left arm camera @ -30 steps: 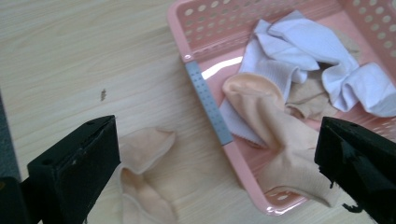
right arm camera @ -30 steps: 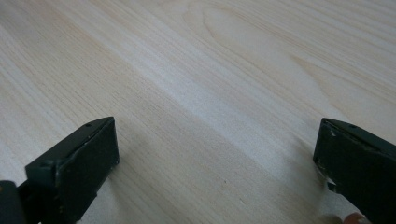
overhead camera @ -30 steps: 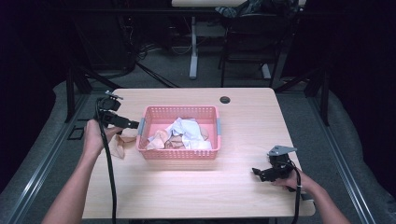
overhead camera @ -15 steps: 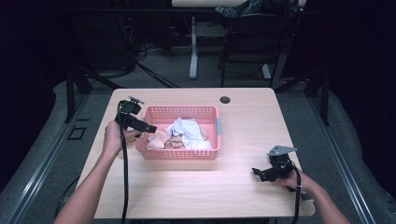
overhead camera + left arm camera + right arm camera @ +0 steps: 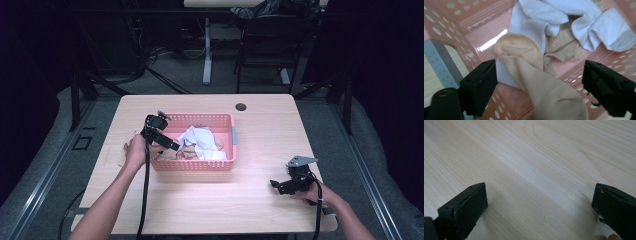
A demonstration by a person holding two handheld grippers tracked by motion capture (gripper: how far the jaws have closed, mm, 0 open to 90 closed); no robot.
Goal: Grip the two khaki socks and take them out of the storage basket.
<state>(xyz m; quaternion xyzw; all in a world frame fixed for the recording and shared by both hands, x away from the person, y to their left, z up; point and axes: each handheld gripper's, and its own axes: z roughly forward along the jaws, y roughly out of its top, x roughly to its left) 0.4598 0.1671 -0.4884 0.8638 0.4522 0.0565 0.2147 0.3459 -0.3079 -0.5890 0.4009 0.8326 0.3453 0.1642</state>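
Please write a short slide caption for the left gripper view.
Open left tongs straddle a peach sock among white socks in the pink basket.

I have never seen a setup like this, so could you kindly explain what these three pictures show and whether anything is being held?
There is no robot here: a person holds a hand-operated claw in each hand. The high view looks down on the wooden table. The other two pictures come from cameras mounted on the claws, looking out between their black jaws.

A pink basket of socks stands on the table. The left claw reaches over the basket's left rim. In its own view, a peach sock lies between the jaws on top of white socks. The jaws have just been closing but do not press on it yet, so nothing is held.

The right claw rests open near the table's right front, with bare wood before it.
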